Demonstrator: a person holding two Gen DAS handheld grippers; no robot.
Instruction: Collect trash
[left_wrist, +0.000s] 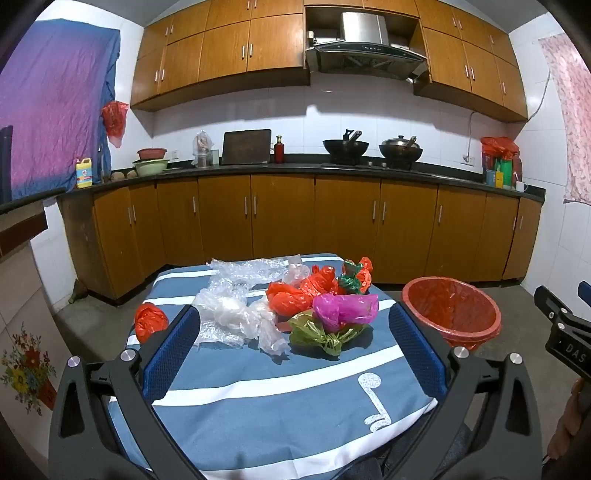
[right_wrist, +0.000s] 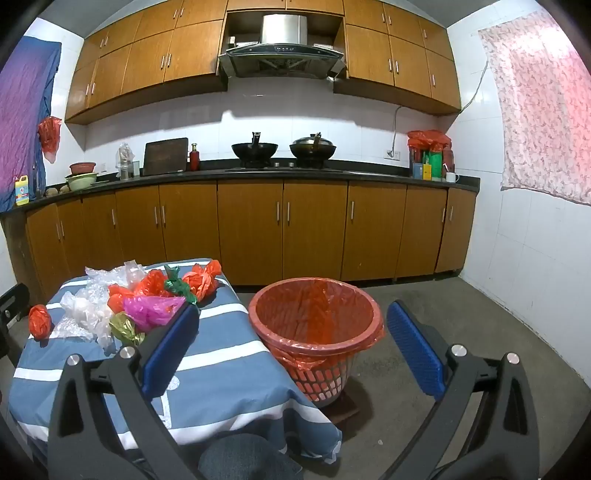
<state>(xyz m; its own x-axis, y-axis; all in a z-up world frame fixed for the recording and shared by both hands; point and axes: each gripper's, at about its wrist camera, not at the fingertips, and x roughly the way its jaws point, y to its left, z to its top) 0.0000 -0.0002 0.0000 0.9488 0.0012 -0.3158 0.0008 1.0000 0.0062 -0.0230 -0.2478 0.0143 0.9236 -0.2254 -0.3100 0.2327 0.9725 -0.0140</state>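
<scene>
A heap of crumpled plastic bags lies on a small table with a blue and white striped cloth (left_wrist: 258, 398): a magenta bag (left_wrist: 345, 309), an olive-green bag (left_wrist: 321, 334), red bags (left_wrist: 295, 295), clear wrap (left_wrist: 229, 314) and a lone red bag (left_wrist: 149, 320) at the left edge. A red-lined trash basket (right_wrist: 314, 321) stands on the floor right of the table. My left gripper (left_wrist: 295, 343) is open and empty, hovering before the heap. My right gripper (right_wrist: 291, 339) is open and empty, in front of the basket. The heap also shows in the right wrist view (right_wrist: 147, 306).
Brown kitchen cabinets (right_wrist: 280, 229) and a dark counter (right_wrist: 258, 175) with woks run along the back wall. Grey floor (right_wrist: 461, 332) lies right of the basket. The right gripper's body (left_wrist: 565, 332) shows at the right edge of the left wrist view.
</scene>
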